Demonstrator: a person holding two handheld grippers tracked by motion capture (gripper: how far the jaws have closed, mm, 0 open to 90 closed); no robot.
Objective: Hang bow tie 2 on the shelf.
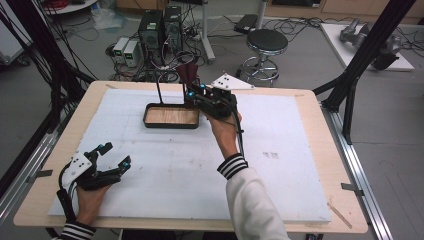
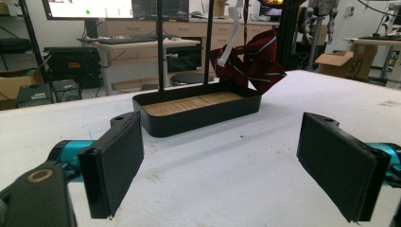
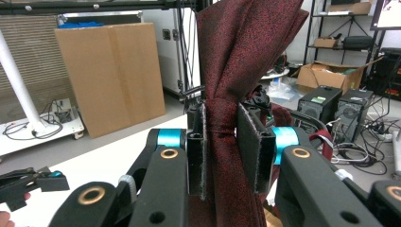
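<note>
A dark red bow tie (image 1: pixel 189 74) (image 3: pixel 246 42) is pinched at its knot between the pads of my right gripper (image 1: pixel 192 92) (image 3: pixel 226 146), which is shut on it and holds it up over the right end of a black tray (image 1: pixel 171 116). The tray has a wooden floor and two thin black upright posts (image 1: pixel 159 90). In the left gripper view the bow tie (image 2: pixel 255 59) hangs behind the tray (image 2: pixel 198 111), with a white strap (image 2: pixel 231 42) trailing from it. My left gripper (image 1: pixel 115 154) (image 2: pixel 222 170) rests near the table's front left corner, open, with nothing between its fingers.
A white sheet (image 1: pixel 280 165) covers the wooden table (image 1: pixel 325 165). Beyond the far edge stand a round stool (image 1: pixel 266 42) and computer towers (image 1: pixel 159 27) among cables. A black frame leg (image 1: pixel 360 65) rises at the right.
</note>
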